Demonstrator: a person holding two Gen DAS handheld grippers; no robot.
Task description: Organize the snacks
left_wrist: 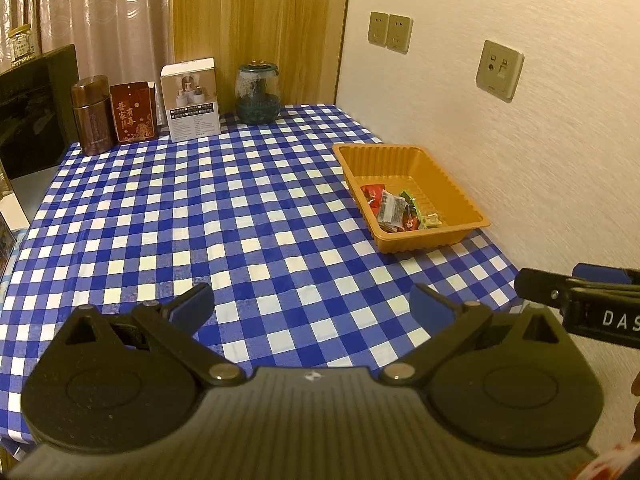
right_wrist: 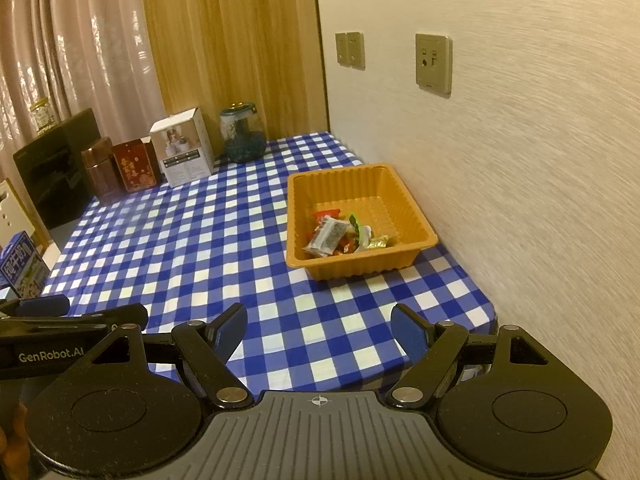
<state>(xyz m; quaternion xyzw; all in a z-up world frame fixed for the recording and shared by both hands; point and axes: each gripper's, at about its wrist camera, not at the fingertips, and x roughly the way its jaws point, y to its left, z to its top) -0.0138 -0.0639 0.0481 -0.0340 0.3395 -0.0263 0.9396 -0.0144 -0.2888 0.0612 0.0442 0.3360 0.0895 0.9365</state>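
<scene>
Along the far left edge of the checked tablecloth (left_wrist: 240,208) stands a row of things that look like no part of the job: a brown canister (left_wrist: 93,116), a red box (left_wrist: 134,112), a white carton (left_wrist: 192,98) and a dark glass jar (left_wrist: 257,94). Nearer, the left gripper (left_wrist: 312,308) hangs above the cloth with its blue pads spread wide and nothing between them. Rightward, close beside the wall, sits the orange tray (left_wrist: 460,192), and the snacks (left_wrist: 396,210) lie heaped in its near corner: a red packet, a clear one with dark print, a green one, a small gold one. The right gripper (right_wrist: 318,336) hovers at the near right of the table, its fingers likewise parted and empty, the tray ahead of it and a little to its right. No loose packet shows on the cloth in either view, so the gathering looks to be done or nearly so. If any tidying remains, it is probably spreading or sorting the heap inside the tray. To do that well, come down over the tray from above, not across its ribbed wall, pick one wrapper by a free edge, and close gently, since the light tray could slide or tip if nudged and thin wrappers slip easily.
</scene>
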